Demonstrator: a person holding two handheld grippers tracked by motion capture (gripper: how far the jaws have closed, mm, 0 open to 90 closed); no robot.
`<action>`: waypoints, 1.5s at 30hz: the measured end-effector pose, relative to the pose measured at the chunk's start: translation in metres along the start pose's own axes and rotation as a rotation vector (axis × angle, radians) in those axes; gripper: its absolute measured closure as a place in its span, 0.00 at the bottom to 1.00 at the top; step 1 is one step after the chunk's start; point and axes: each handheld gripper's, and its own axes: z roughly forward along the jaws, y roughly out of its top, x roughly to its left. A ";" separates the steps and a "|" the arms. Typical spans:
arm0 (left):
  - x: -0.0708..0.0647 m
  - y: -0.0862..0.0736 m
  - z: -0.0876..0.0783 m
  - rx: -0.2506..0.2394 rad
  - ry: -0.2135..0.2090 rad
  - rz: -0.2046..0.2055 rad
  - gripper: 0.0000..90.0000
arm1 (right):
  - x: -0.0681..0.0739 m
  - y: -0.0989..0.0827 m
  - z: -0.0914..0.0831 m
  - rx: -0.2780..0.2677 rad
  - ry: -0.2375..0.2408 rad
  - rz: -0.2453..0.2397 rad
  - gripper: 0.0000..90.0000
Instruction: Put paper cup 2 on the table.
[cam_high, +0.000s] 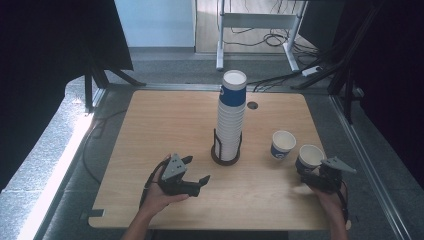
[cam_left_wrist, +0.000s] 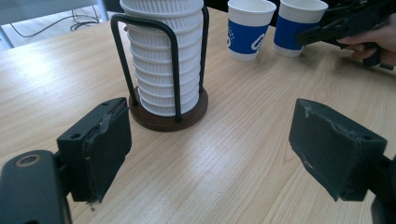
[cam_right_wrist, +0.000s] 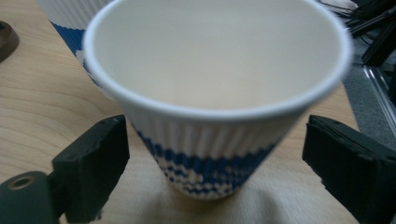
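R hand-held gripper (cam_high: 311, 172): at 4 o'clock on desk (cam_high: 165, 120), released; jaws stand wide either side of near cup (cam_right_wrist: 217, 100), pads clear of its wall, nothing gripped.
L hand-held gripper (cam_high: 192, 172): at 7 o'clock, jaws apart, empty, aimed at stack (cam_high: 231, 117).
Near cup: upright on desk at 4 o'clock, between R jaws; second cup (cam_high: 283, 144) just beside it, toward centre.
Stack: white cups, blue one on top, in wire holder (cam_left_wrist: 169, 70) at desk centre.
Risk 1: I'd judge a jaw could clip the near cup on pull-back; it's light and empty, so it may tip or slide into second cup.
Risk 2: near cup sits close to R desk edge; a nudge outward might drop it.
Risk 3: L jaws pulling a cup askew may rock the tall stack.
Writing: white mark on blue bands, partly seen, can't read; no brand legible.
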 end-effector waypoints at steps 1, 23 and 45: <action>0.000 0.000 0.000 0.001 0.000 -0.002 0.15 | 0.000 -0.001 -0.004 -0.006 -0.002 0.007 0.06; -0.001 0.001 -0.003 -0.003 -0.002 0.006 0.15 | 0.072 0.045 -0.082 -0.252 0.252 -0.129 0.19; -0.003 -0.007 -0.012 0.035 0.030 -0.046 0.16 | 0.179 0.032 -0.001 -0.057 0.615 -0.234 0.20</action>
